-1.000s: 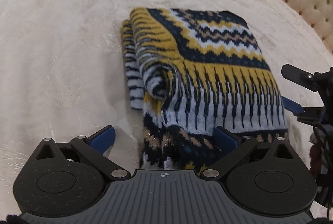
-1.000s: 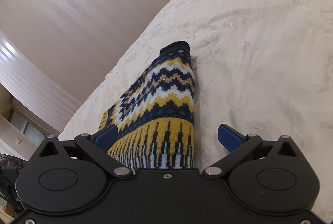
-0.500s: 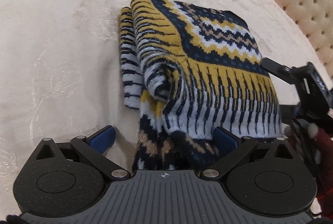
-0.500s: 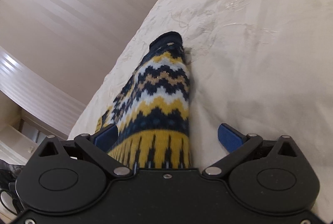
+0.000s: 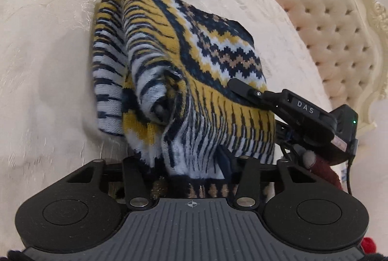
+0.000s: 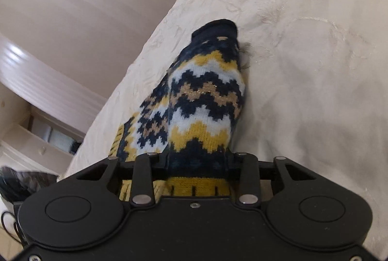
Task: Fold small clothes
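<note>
Knitwear in navy, mustard, white and tan lies bunched on the cream bedspread (image 5: pixel 48 66): a small patterned sweater (image 5: pixel 194 62), folded over on itself, with zigzag bands across its far right part and narrow stripes running along its left and near edges. At the left side a second striped layer sticks out from under the top fold, and near the middle the fabric rolls into a dark hollow tuck. The left gripper (image 5: pixel 191 164) is clenched on the sweater's near hem, its jaws drawn close together with the striped white and navy knit pinched between them and a bit of tan-flecked fabric showing just behind. The right gripper (image 6: pixel 196 161) is likewise clamped on the garment, jaws pulled in tight against a navy band, with yellow ribbing visible just behind the fingers; from that view the sweater rises away as a narrow ridge ending in a dark navy edge that rests on the bedspread. In the left wrist view the right gripper reaches in from the right, its black body lying over the sweater's near right corner, one finger pressed on the mustard band. A tufted cream headboard (image 5: pixel 339 25) with a carved frame stands at the far right.
</note>
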`<state>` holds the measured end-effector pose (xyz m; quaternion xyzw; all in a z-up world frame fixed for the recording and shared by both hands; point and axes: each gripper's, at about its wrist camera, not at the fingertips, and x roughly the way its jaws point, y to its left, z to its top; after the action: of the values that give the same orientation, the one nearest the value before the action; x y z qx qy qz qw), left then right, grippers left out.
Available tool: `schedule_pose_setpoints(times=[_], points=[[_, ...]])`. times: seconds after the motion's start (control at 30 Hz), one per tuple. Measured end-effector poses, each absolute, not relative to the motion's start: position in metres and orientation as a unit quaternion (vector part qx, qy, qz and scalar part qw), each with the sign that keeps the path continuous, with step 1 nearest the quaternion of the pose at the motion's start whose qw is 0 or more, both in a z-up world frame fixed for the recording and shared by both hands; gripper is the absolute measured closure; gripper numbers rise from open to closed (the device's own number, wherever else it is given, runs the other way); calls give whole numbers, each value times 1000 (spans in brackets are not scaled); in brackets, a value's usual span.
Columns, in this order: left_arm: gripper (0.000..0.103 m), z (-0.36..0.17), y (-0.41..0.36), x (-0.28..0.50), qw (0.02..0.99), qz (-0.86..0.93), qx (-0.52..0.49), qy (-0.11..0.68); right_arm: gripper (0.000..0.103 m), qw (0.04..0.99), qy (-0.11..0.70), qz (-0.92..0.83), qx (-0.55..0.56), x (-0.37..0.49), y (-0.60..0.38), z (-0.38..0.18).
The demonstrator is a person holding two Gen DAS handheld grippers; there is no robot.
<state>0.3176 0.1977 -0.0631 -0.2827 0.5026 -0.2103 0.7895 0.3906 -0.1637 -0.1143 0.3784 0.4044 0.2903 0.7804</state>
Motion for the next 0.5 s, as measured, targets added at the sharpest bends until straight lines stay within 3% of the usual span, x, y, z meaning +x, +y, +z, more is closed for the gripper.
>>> schedule_pose_setpoints(times=[0.13, 0.5], points=[[61, -50, 195, 304, 782, -231, -291, 500, 58, 767, 412, 292, 397, 371, -168, -97], [60, -47, 164, 249, 766, -260, -230, 542, 53, 753, 517, 288, 286, 273, -190, -60]])
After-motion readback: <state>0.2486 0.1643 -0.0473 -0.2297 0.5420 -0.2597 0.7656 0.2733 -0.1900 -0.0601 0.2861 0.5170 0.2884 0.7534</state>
